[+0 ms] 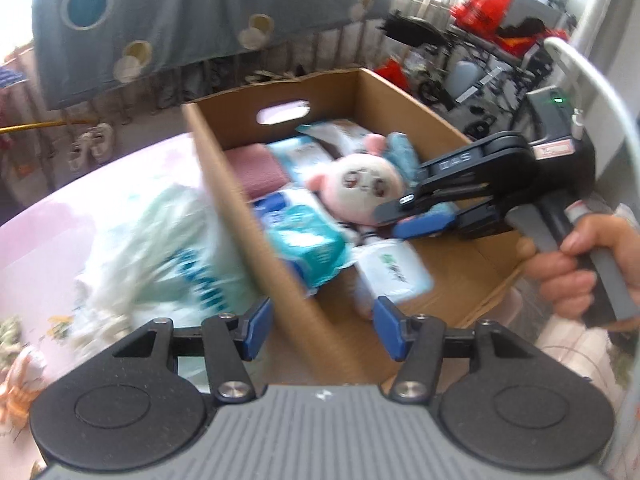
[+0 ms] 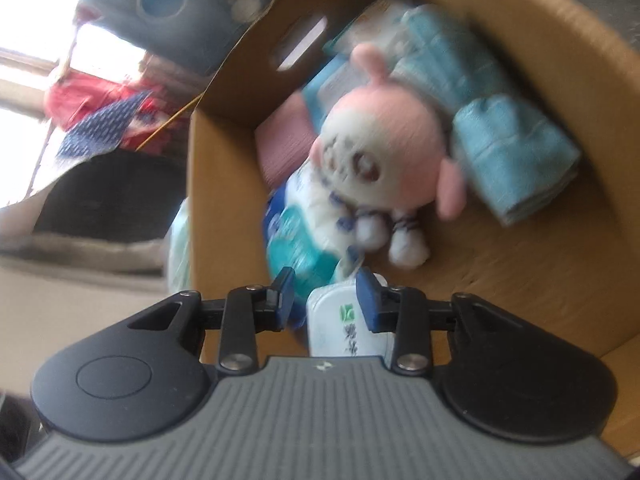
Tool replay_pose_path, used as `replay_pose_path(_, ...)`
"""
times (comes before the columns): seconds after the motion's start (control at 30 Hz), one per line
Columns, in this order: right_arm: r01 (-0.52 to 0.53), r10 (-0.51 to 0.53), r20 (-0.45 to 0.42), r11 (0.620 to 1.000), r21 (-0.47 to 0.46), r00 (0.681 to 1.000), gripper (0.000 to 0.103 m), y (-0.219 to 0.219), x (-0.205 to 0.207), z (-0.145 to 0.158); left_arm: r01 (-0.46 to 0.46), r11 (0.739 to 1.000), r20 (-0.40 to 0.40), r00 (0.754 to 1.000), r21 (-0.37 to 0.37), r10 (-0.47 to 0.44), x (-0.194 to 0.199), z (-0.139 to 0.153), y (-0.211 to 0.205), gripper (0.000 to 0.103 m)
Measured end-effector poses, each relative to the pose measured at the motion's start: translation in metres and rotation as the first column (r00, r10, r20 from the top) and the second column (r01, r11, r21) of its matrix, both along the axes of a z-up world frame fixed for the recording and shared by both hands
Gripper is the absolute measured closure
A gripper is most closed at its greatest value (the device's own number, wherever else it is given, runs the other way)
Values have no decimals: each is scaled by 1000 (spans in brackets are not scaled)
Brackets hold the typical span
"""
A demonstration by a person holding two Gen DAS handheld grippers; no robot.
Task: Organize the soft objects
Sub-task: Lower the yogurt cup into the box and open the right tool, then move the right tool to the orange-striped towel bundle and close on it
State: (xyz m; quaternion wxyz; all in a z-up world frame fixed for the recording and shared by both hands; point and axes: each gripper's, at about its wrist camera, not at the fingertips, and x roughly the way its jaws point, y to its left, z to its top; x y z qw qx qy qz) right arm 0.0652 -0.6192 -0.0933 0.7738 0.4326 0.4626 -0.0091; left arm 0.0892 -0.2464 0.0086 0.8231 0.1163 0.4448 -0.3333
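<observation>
- We see the plush toy (image 2: 384, 152) mid-frame inside the cardboard box (image 2: 560, 272), beyond our right gripper (image 2: 326, 298), whose fingers stand narrow around a white packet (image 2: 340, 320).
- Our left gripper (image 1: 320, 328) gapes wide astride the box wall, holding nothing.

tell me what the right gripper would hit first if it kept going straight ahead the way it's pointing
Probably the white wipes pack lying between the right gripper fingers, then the plush doll beyond it in the cardboard box; blur leaves depth uncertain.
</observation>
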Motion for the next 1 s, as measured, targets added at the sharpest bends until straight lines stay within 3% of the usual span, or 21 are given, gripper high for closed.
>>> replay_pose_path(0.1, 23, -23, -6, 1000, -18, 1000, 69, -5, 2, 1, -60, 998, 8, 998, -14, 60, 0, 5, 34, 46)
replay_pose_path(0.3, -19, 18, -116, 1000, -8, 993, 68, 6, 9, -23, -198, 980, 22, 980, -20, 199, -1, 5, 107, 46)
replay_pose_path(0.73, -55, 75, -144, 989, 140, 987, 66, 39, 4, -36, -439, 898, 52, 897, 10, 438, -34, -10, 241, 46)
replay_pose_path(0.87, -30, 39, -126, 997, 73, 991, 57, 35, -3, -23, -486, 874, 83, 872, 11, 483, -50, -16, 264, 42)
replay_pose_path(1.0, -3, 2, -44, 1000, -27, 999, 51, 28, -14, 12, -507, 862, 110, 858, 29, 501, -60, -22, 277, 39)
